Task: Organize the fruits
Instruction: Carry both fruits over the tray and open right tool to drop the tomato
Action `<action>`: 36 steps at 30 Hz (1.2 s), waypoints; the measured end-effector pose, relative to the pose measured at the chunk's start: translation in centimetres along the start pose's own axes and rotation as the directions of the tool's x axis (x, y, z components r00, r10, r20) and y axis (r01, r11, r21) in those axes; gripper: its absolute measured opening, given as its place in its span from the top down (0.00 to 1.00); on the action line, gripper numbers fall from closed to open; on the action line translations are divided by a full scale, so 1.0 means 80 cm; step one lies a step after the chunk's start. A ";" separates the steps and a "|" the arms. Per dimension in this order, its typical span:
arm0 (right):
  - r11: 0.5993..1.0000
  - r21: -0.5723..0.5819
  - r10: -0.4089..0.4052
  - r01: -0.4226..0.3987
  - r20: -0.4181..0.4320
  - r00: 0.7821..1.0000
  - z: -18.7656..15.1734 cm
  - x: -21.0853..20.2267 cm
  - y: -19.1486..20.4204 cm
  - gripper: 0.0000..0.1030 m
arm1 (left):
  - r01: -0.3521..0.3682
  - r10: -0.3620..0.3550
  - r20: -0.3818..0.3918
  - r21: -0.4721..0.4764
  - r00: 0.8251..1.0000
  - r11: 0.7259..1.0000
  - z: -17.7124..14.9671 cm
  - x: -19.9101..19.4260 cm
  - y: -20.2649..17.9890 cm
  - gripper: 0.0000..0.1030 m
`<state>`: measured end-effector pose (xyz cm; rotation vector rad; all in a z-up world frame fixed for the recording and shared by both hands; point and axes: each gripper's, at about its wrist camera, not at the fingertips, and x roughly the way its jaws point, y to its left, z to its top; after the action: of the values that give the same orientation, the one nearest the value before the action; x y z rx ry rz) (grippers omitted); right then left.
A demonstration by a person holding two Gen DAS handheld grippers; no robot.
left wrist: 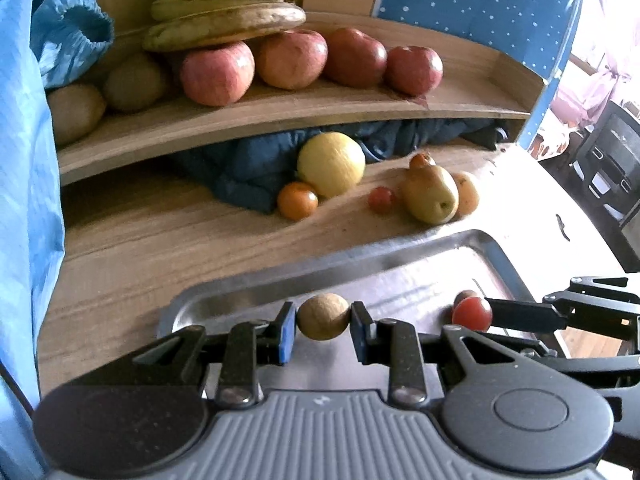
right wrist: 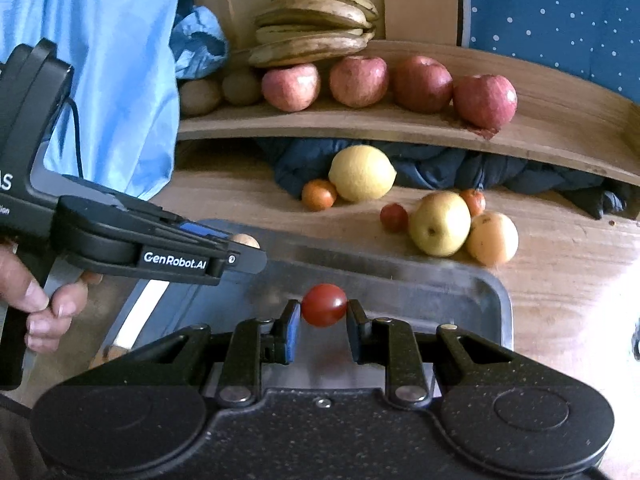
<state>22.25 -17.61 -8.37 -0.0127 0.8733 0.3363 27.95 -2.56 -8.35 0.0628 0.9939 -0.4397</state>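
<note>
Wooden table (left wrist: 132, 248) under a fruit shelf (left wrist: 280, 108). Left tongs (left wrist: 323, 317) pinch a brown round fruit (left wrist: 323, 316); right tongs (right wrist: 324, 306) pinch a cherry tomato (right wrist: 324, 305); both over the metal tray (right wrist: 492, 300). Beyond lie lemon (right wrist: 362, 173) and pear (right wrist: 439, 223). Risk: smooth tomato may slip or burst. The brown fruit's kind is unclear.

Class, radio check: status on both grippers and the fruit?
Left gripper shut on small brown fruit. Right gripper shut on cherry tomato. Both over metal tray. Nothing blocking.
</note>
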 end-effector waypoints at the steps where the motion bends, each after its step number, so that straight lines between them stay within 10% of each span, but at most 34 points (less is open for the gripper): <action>1: 1.000 -0.003 0.003 -0.003 0.000 1.000 -0.004 -0.004 0.001 0.75 | -0.001 0.001 -0.001 0.001 1.000 1.000 -0.003 -0.002 -0.003 0.69; 36: 0.993 -0.085 0.073 -0.082 -0.101 0.992 -0.087 -0.046 0.021 0.75 | -0.041 0.041 -0.056 0.003 0.998 0.999 -0.089 -0.041 -0.065 0.69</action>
<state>14.37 -18.09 -9.87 -0.0784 0.9570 0.4505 18.75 -4.45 -8.76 0.0969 1.0452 -0.4031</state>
